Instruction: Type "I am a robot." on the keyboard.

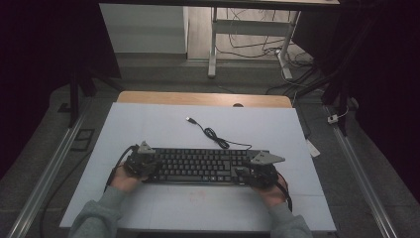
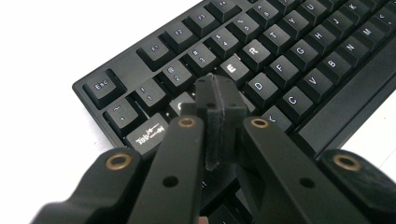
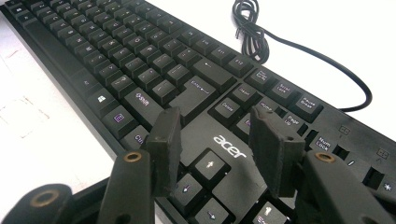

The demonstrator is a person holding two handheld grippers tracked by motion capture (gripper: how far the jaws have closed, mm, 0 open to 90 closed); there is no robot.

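Observation:
A black Acer keyboard (image 1: 198,166) lies across the white table, and its cable (image 1: 214,134) coils away behind it to a loose USB plug (image 1: 189,119). My left gripper (image 1: 150,167) is over the keyboard's left end. In the left gripper view its jaws are pressed together with nothing between them, the tips (image 2: 217,86) just above the keys near Q and W (image 2: 231,67). My right gripper (image 1: 241,173) is over the right end. Its jaws stand apart (image 3: 212,122) above the Acer logo (image 3: 229,145) and arrow keys, holding nothing.
The white table top (image 1: 148,129) has bare room in front of and behind the keyboard. A wooden edge (image 1: 203,98) borders the far side. Desk legs and loose cables (image 1: 257,47) lie on the floor beyond. Metal rails (image 1: 49,168) run along both sides.

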